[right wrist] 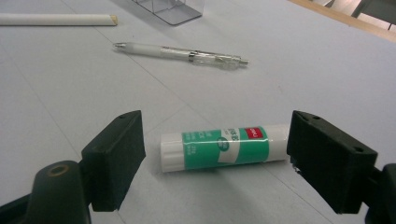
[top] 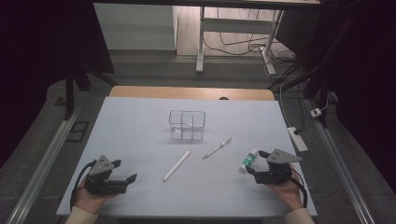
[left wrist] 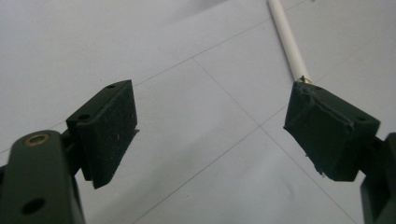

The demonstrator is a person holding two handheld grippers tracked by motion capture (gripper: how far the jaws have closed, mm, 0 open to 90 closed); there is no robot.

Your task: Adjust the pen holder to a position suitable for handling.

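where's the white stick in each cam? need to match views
High view: white stick lies diagonally at table centre, below the clear organizer.
Left gripper view: white stick runs from the top edge down behind the jaw at right.
Right gripper view: white stick lies along the top left edge.
Shared landmark: the thin grid lines on the table.

Glue stick (top: 249, 160) right of pen (top: 217, 148); organizer (top: 187, 125) behind.

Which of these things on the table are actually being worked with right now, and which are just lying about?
In hand:
- glue stick, lying between the open right gripper
- white stick, just ahead of the open left gripper

Lying about for now:
- pen
- clear divided container
- power strip on the floor
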